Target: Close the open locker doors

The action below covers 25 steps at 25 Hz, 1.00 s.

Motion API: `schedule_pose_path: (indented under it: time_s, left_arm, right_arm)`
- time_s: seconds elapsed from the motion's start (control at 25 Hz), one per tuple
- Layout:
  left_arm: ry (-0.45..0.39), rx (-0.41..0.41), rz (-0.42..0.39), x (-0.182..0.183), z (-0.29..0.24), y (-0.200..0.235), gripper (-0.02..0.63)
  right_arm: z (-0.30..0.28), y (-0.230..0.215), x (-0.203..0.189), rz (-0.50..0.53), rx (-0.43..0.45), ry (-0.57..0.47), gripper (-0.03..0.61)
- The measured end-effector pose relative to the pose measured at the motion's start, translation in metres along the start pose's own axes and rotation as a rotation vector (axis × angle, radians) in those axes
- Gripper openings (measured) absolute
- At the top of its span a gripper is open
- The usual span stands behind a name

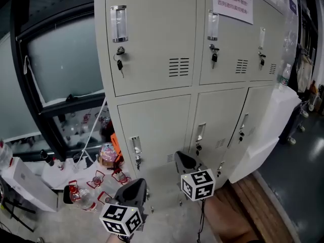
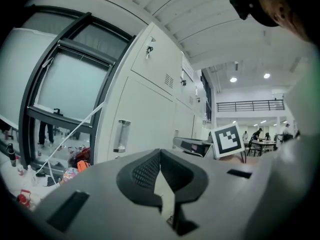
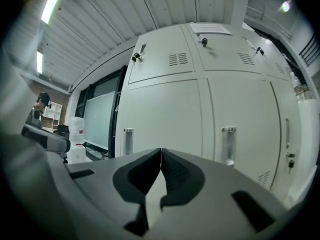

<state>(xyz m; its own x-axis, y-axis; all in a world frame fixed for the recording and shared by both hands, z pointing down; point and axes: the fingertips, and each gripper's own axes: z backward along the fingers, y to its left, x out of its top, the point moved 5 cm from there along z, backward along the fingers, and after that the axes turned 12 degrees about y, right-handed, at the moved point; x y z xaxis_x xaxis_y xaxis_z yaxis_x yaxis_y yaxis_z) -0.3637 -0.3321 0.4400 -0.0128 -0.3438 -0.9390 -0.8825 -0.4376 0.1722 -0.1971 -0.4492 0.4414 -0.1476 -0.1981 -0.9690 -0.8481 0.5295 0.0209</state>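
Head view: lockers (image 1: 152,39) fill the centre, and every door (image 1: 157,130) I can see sits flush. Keys (image 1: 120,64) hang in the upper locks, and there's a notice (image 1: 234,1) on the top middle door. Window (image 1: 61,59) is left of the lockers. Both tools are low in front of the bottom row, the left gripper (image 1: 134,189) off the left door and the right gripper (image 1: 185,162) off the middle door, neither touching. Left gripper view: jaws clenched tip to tip, nothing between them, lockers running off ahead-left, a handle (image 2: 121,135) in sight. Right gripper view: jaws pressed together, empty, facing two bottom doors square-on.
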Motion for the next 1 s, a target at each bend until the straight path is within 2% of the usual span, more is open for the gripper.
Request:
schedule_pose_path:
  time_s: [0.12,0.52,0.72,1.0]
  left_arm:
    - [0.001,-0.009,0.008,-0.002,-0.004,-0.041,0.003]
    - [-0.023,-0.028,-0.014,-0.007,-0.008,-0.196,0.003]
    - [-0.019,-0.014,-0.006,-0.026,0.002,-0.268,0.003]
    - [0.014,0.002,0.021,-0.057,0.018,-0.334,0.003]
  right_arm:
    - [0.046,-0.026,-0.004,-0.021,-0.029,0.002,0.002]
    - [0.208,-0.104,-0.026,-0.022,-0.044,-0.001,0.002]
    - [0.280,-0.132,-0.043,-0.016,-0.041,0.005,0.002]
    - [0.347,-0.148,-0.070,-0.005,-0.028,0.027,0.002]
